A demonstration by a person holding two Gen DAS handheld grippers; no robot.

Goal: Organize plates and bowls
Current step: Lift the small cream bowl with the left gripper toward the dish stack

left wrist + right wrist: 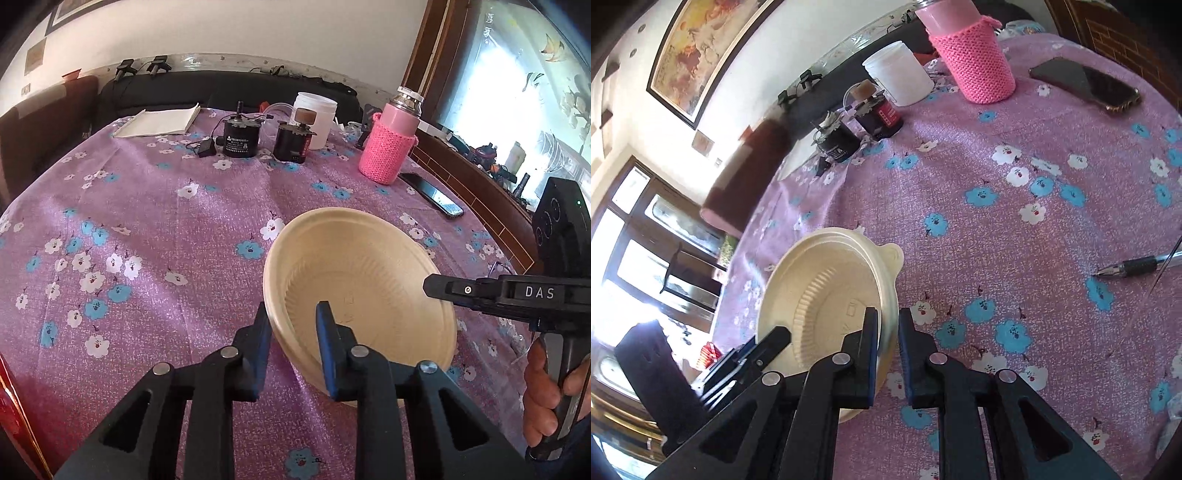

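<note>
Both tools gripped one cream bowl (360,295), tilted above the counter (166,221) middle: left tool (293,325) and right tool (888,332) clamped on opposite rims; next likely hand-off, one releasing.

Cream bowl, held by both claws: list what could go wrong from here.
1. Both the left claw and the right claw pinch only the thin rim of the cream bowl, on opposite sides. Pulling apart or twisting could buckle the flimsy rim.
2. The bowl is tilted above the floral tablecloth; if one grip slips, it will likely swing and drop.
3. The phone and pink flask stand close behind; a wide swing might knock them.
</note>
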